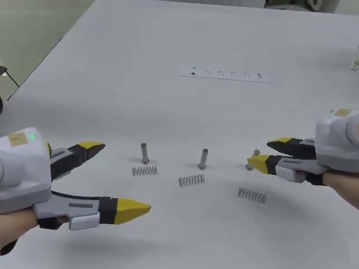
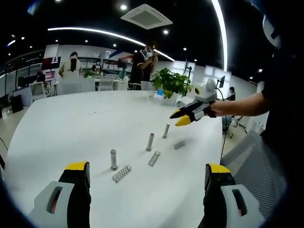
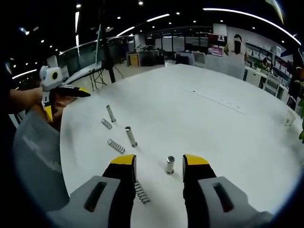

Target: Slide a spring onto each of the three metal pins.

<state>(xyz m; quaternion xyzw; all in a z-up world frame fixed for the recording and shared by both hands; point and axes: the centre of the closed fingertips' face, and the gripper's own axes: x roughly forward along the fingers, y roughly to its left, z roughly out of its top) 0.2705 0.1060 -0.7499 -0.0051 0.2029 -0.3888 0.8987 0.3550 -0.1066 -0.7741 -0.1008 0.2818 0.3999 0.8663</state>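
Three upright metal pins stand in a row on the white table: left pin (image 1: 145, 153), middle pin (image 1: 203, 158), right pin (image 1: 256, 153). A spring lies in front of each: left spring (image 1: 144, 170), middle spring (image 1: 191, 180), right spring (image 1: 251, 195). My left gripper (image 1: 115, 177) is open wide at the near left, short of the left pin (image 2: 113, 159) and its spring (image 2: 122, 173). My right gripper (image 1: 268, 153) is open, its jaws either side of the right pin (image 3: 169, 165) without touching it. The right spring (image 3: 141, 191) lies beside its left jaw.
A white strip with dark marks (image 1: 224, 74) lies flat farther back on the table. The table's left edge (image 1: 50, 50) runs diagonally away. A potted plant (image 2: 173, 83) stands at the table's far end, with people standing beyond it.
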